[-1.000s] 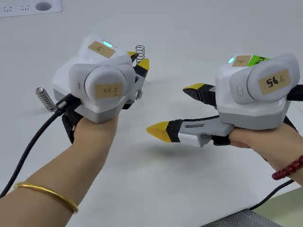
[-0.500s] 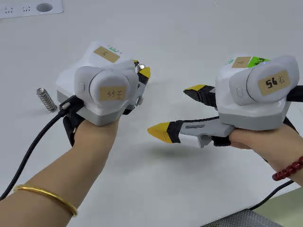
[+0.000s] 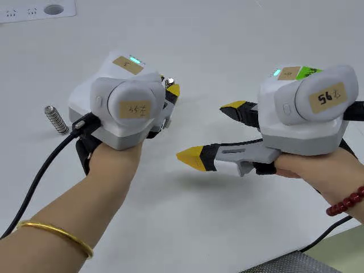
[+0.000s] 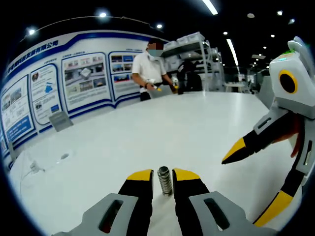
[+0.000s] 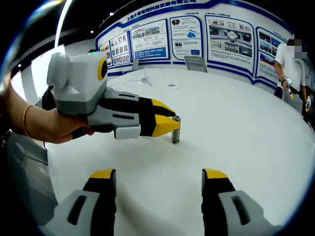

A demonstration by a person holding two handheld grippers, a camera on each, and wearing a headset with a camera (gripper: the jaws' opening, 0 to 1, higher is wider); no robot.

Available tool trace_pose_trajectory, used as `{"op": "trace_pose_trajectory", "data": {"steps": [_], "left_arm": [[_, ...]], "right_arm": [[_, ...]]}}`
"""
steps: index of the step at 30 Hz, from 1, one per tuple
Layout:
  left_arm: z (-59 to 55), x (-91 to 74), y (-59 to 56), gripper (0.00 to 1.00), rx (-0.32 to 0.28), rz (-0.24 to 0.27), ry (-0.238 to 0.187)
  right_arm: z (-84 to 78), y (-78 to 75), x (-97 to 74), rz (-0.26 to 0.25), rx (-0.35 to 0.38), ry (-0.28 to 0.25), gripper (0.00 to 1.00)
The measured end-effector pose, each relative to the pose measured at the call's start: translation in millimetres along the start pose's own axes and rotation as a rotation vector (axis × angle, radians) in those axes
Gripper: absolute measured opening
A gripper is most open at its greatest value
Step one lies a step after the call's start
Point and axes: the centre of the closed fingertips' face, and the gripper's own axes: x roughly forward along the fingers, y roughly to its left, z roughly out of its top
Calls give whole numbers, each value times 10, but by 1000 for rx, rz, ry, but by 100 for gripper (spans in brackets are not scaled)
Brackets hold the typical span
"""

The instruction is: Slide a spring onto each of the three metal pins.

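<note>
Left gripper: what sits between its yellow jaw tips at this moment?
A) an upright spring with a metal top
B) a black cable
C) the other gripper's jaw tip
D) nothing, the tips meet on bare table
A: in the left gripper view, the left gripper has its two yellow tips close on either side of the upright spring, which stands on the white table.

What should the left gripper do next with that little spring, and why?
Probably open a little and let go. The left gripper is shut on the spring, which already seems to sit around its pin, standing upright on the table. The right gripper is open and holds nothing.
</note>
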Motion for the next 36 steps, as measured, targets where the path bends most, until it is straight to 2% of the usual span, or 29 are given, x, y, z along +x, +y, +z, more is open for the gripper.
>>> {"op": "trace_pose_trajectory", "data": {"steps": [4, 10, 14, 22, 25, 36], "left_arm": [[27, -34, 12, 18, -7, 1, 2], [61, -120, 102, 21, -50, 18, 11], [106, -200, 149, 23, -48, 24, 12], [209, -446, 226, 31, -51, 34, 10], [208, -535, 262, 32, -79, 39, 15], [211, -853, 376, 40, -119, 62, 16]], "right_arm": [[32, 1, -12, -1, -7, -2, 72], [90, 12, -19, -1, -15, -7, 73], [121, 31, -29, 3, -14, -11, 74], [204, 70, -72, 7, 0, -31, 75], [239, 85, -93, 7, -3, -40, 76], [299, 141, -150, 11, -22, -45, 78]]}}
